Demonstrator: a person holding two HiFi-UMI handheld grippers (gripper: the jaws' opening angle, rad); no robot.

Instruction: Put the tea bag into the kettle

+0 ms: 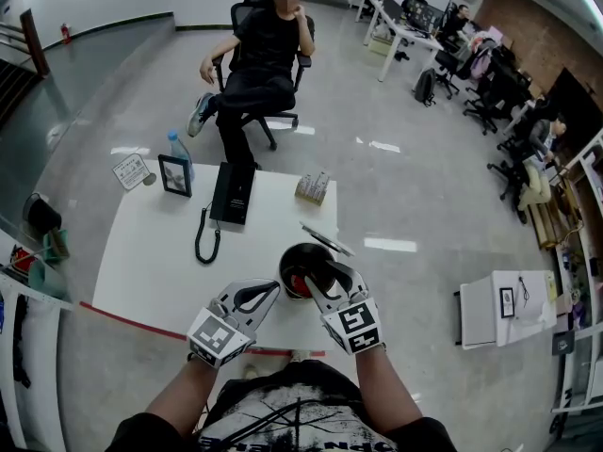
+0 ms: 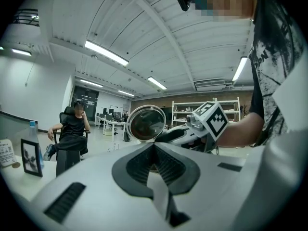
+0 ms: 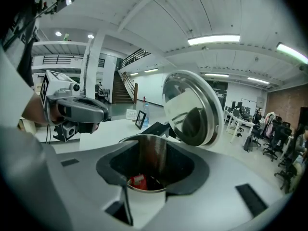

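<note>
In the head view the near side of the kettle (image 1: 292,257) is covered by the right hand-held gripper (image 1: 325,276), and only a red patch of the tea bag (image 1: 300,285) is seen inside. In the right gripper view the kettle's lower body is hidden behind that gripper's shell. The print on the card (image 1: 131,170) at the far left corner of the worktop (image 1: 151,262) is too small to be read; the small items (image 1: 313,188) at its far right corner cannot be identified.

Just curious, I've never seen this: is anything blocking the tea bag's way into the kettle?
Nothing visible does. The lid stands open, and the red tea bag already lies inside the kettle, under the open right tongs.
</note>
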